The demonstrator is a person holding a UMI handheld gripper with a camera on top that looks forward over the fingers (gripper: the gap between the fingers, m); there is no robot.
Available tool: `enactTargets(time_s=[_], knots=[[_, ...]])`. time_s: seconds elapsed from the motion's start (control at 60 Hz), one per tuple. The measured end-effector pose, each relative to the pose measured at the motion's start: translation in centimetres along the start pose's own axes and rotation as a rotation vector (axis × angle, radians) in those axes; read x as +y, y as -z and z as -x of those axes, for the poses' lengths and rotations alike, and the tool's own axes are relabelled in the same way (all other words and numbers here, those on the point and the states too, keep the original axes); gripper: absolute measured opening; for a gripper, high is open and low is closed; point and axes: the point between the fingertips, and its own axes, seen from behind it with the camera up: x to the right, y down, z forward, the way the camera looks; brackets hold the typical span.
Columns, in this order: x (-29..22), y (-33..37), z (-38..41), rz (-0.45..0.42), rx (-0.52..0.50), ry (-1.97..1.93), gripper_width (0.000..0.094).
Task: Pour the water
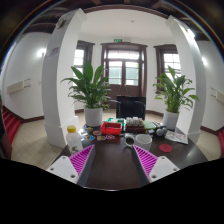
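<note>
- The gripper (112,160) hangs above the near edge of a dark table (112,170), its two fingers spread wide with nothing between them
- The magenta pads (79,162) on the inner faces of the fingers slant outward, one to each side, and only bare tabletop shows in the gap
- Just beyond the fingertips, near the middle of the table, stands a white cup (129,140) with a dark inside, apart from both fingers
- Left of the white cup lies a red and green box (111,129), flat on the table
- Further left of the cup, past the left finger, a small yellow object (72,130) and a white container (73,143) stand close together; what they are I cannot tell
- Right of the cup sit a dark kettle-like vessel (160,130) and, nearer, a flat red thing (166,148) at the table's right side
- Which of these holds the water I cannot tell from here
- Behind the table, left of the cup, a tall leafy plant (91,88) rises from a white pot (93,117)
- A second potted plant (175,90) stands behind the table on the right
- Between the two plants a dark chair back (130,105) faces the table
- Beyond it a door with glass panes (125,70) is set in the far wall, with white pillars (62,60) at either side of the room
</note>
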Motion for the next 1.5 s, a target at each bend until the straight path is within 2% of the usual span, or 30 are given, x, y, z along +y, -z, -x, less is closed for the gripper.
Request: enactTargets(time_s=[0.15,0.167,0.2,0.3,0.55,0.917,1.0,1.017,1.183,1.2,1.5], knots=[[4.6,-1.2,4.4,0.012,0.038,-0.019,0.0742],[3.0,-0.2,2.7,0.018,0.033,-0.017,0.074],[6.1,-1.9,6.4,0.008,0.033,-0.023,0.0741],[7.6,-3.9,11.5,0.006,-0.002,-0.041,0.0743],[6.6,-11.0,17.3,-0.029,-0.044,-0.064,0.0738],[4.8,-19.2,18.5,-0.049,-0.044,-0.074,0.0737],[4.6,-20.1,18.3,-0.065,-0.038,-0.049,0.0674],[4.7,-20.2,18.2,-0.064,-0.03,-0.044,0.0574],[4.6,-20.1,18.5,-0.08,-0.07,-0.052,0.0487],[4.6,-20.1,18.5,-0.081,-0.072,-0.056,0.0457],[4.6,-20.2,17.5,-0.05,-0.078,-0.133,0.0439]])
